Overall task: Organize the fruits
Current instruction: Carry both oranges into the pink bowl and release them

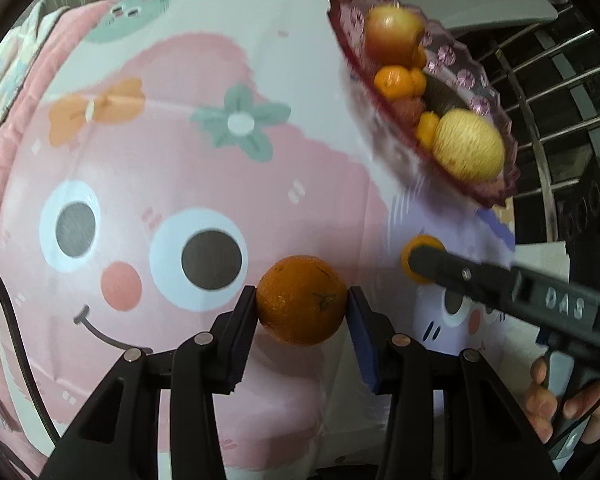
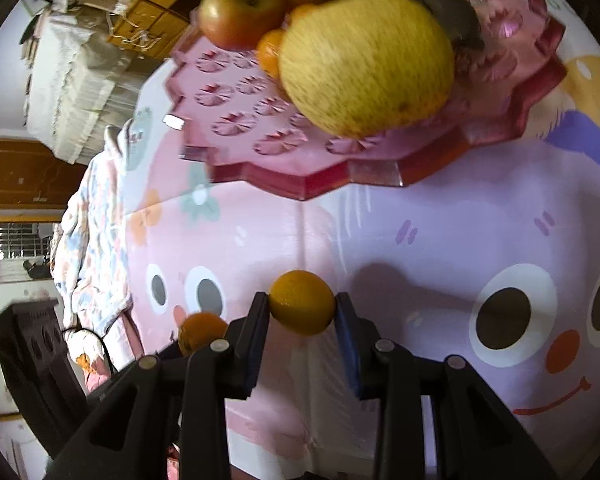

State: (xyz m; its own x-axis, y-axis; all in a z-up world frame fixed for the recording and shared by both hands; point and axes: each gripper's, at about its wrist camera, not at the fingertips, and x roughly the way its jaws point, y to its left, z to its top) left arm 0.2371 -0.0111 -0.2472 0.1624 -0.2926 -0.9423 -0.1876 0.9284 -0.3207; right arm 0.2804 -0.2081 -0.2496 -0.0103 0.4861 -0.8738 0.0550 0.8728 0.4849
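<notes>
My left gripper (image 1: 302, 300) is shut on an orange (image 1: 302, 300) and holds it above the cartoon-print cloth. My right gripper (image 2: 302, 304) is shut on a smaller orange (image 2: 302, 302). In the left wrist view the right gripper (image 1: 420, 260) reaches in from the right with its orange (image 1: 410, 250). The left gripper's orange (image 2: 200, 332) shows in the right wrist view. A pink plastic fruit tray (image 1: 380, 92) (image 2: 236, 112) holds an apple (image 1: 394, 34) (image 2: 240, 10), a big yellow pear-like fruit (image 1: 470, 146) (image 2: 366, 64), several small oranges (image 1: 394, 80) and a dark fruit (image 2: 448, 4).
The cloth (image 1: 180, 160) (image 2: 440, 240) with smiling faces covers the table. A metal rail (image 1: 560, 80) stands right of the tray. A pink quilt (image 2: 92, 220), wooden furniture (image 2: 160, 8) and a dark chair (image 2: 32, 352) are to the left.
</notes>
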